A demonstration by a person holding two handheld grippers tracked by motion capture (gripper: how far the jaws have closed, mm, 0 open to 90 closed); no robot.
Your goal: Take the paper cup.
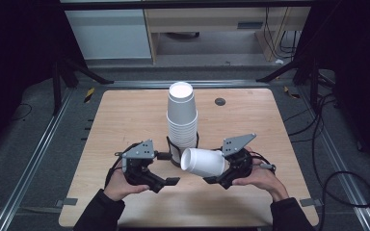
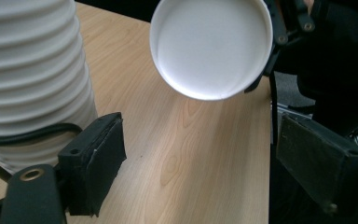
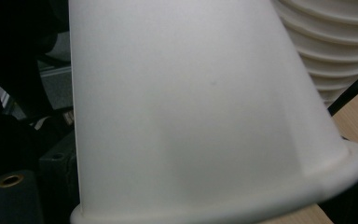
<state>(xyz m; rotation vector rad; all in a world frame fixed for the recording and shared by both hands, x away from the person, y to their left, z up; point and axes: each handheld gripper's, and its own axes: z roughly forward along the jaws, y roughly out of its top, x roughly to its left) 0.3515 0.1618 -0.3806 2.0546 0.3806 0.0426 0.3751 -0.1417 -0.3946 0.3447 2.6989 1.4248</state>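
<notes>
One cup held sideways just in front of the cup stack [image 1: 182, 118].
My right gripper [image 1: 220, 180] clamps the white cup [image 1: 203, 162] above the pale wooden desk [image 1: 125, 120]; my left gripper [image 1: 169, 182] has jaws apart; dark room, grey floor [image 1: 33, 130] around.

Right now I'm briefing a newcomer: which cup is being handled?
On the table stands a stack of upside-down cups. Just front-right of it, the right gripper holds one cup: it alone lies sideways, off the stack.

Open jaws frame bare table [image 2: 191, 154] — cup stack [image 2: 32, 79] left (upside down), single cup's [image 2: 212, 46] mouth ahead.
</notes>
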